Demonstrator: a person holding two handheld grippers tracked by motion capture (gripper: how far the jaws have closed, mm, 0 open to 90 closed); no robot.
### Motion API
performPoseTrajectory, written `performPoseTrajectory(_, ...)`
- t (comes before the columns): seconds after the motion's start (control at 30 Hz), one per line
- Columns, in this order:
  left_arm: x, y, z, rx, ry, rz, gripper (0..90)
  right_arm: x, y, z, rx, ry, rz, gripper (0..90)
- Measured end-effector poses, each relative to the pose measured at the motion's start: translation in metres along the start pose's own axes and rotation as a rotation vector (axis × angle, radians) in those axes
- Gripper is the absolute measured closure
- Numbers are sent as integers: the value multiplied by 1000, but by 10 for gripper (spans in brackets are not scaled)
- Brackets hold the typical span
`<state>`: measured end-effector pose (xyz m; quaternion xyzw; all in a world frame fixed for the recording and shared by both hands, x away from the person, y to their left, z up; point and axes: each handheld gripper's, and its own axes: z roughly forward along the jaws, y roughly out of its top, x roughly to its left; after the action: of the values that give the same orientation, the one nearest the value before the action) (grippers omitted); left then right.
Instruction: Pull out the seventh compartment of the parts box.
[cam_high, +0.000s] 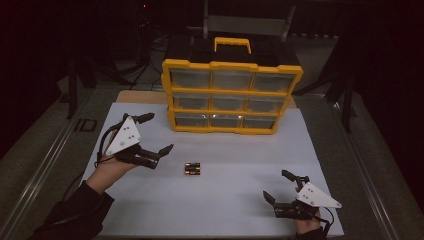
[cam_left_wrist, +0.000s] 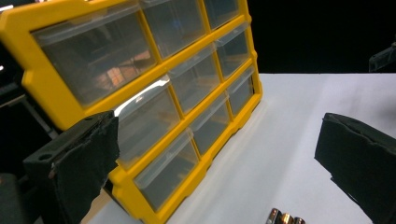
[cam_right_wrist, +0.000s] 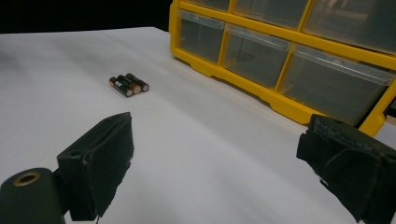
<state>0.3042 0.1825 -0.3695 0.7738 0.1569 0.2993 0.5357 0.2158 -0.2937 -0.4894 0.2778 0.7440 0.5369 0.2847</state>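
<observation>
1. We take the yellow drawer cabinet (cam_high: 232, 95) as our landmark; it stands upright at the far side of the white sheet (cam_high: 220, 200), with nine clear drawers in three rows and a yellow handle on top.
2. In front of the cabinet, well apart from its base and a little left of its middle, we see three batteries (cam_high: 192, 169) lying side by side on the sheet, touching one another.
3. We find the left gripper (cam_high: 154, 134) in front of the cabinet's left end, near its lower left corner. Its jaws stand wide apart with nothing between them, and the batteries lie just to its right, untouched.
4. In the left gripper view the cabinet's drawer fronts run past the left jaw, and the batteries' metal ends (cam_left_wrist: 285, 218) peek in at the bottom edge.
5. We see the right gripper (cam_high: 279, 185) well in front of the cabinet's right end, near the sheet's near edge. Its jaws are spread as well and hold nothing.
6. In the right gripper view the batteries (cam_right_wrist: 129, 84) lie far ahead, left of the cabinet's bottom row of drawers.
</observation>
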Motion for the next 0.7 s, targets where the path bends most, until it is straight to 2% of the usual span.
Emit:
performPoseTrajectory(0.33,6,14,23,14,-9,68,0,0,0,0,2,1,2,84)
performPoseTrajectory(0.47,7,21,34,5,-12,93,0,1,0,0,6,4,1,84)
performPoseTrajectory(0.7,9,25,47,-1,-19,103,0,1,0,0,5,8,3,85)
